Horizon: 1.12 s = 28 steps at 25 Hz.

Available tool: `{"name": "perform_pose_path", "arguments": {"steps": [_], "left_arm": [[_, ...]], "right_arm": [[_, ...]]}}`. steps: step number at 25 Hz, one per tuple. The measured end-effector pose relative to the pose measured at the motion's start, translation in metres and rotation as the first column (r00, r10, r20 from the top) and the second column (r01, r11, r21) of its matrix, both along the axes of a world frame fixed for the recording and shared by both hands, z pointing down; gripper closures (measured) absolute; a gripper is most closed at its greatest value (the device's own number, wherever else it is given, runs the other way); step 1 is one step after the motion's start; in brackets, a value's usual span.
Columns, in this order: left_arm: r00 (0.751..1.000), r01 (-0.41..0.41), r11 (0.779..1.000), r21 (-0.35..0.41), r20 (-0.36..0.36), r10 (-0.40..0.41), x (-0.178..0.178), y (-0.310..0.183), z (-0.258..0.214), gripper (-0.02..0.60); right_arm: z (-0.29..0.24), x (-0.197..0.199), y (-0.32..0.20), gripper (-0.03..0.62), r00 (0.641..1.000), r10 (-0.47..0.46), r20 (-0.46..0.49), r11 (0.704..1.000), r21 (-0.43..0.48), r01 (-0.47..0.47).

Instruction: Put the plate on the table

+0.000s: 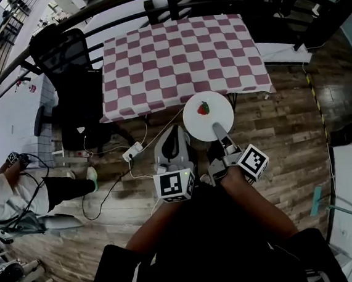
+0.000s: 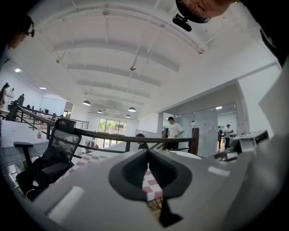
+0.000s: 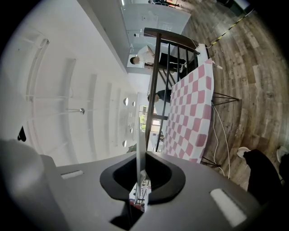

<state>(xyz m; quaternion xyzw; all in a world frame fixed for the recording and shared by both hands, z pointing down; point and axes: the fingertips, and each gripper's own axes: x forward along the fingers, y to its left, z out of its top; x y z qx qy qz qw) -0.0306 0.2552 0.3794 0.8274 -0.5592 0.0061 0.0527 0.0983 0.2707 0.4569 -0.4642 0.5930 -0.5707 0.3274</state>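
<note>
Here, round white plate (image 1: 196, 124) carries red strawberry (image 1: 203, 108).

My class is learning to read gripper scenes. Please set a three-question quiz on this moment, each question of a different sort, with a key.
1. True or false: the plate already rests on the table.
2. Fill in: the left gripper has its jaws ____, with nothing between them.
3. What holds the plate by its rim? A) the left gripper B) the right gripper C) both

Key
1. False: it hangs over the floor, just short of the table's near edge.
2. Shut.
3. B.
</note>
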Motion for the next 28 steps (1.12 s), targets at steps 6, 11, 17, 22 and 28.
{"name": "perform_pose_path", "arguments": {"steps": [6, 11, 17, 22, 28], "left_arm": [[1.0, 0.002, 1.0, 0.003, 0.002, -0.002, 0.001, -0.027, -0.001, 0.572], [1.0, -0.009, 1.0, 0.004, 0.002, 0.009, 0.005, -0.058, 0.003, 0.572], [1.0, -0.006, 1.0, -0.007, 0.005, 0.006, 0.005, -0.106, 0.004, 0.572], [1.0, -0.008, 1.0, -0.022, 0.005, 0.008, 0.002, -0.153, 0.004, 0.572], [1.0, -0.01, 0.999, -0.03, -0.003, 0.01, -0.005, -0.206, 0.003, 0.572]], "right_arm": [[-0.003, 0.007, -0.029, 0.576, 1.0, 0.014, 0.001, 1.0, 0.006, -0.014], [0.001, 0.008, -0.06, 0.576, 1.0, 0.023, 0.02, 1.0, 0.003, -0.023], [-0.001, 0.008, -0.111, 0.576, 1.0, 0.005, -0.014, 1.0, 0.006, -0.005], [-0.003, 0.002, -0.16, 0.576, 1.0, 0.0, -0.012, 1.0, 0.0, 0.0], [-0.004, -0.001, -0.215, 0.576, 1.0, 0.01, -0.005, 1.0, -0.01, -0.01]]}}
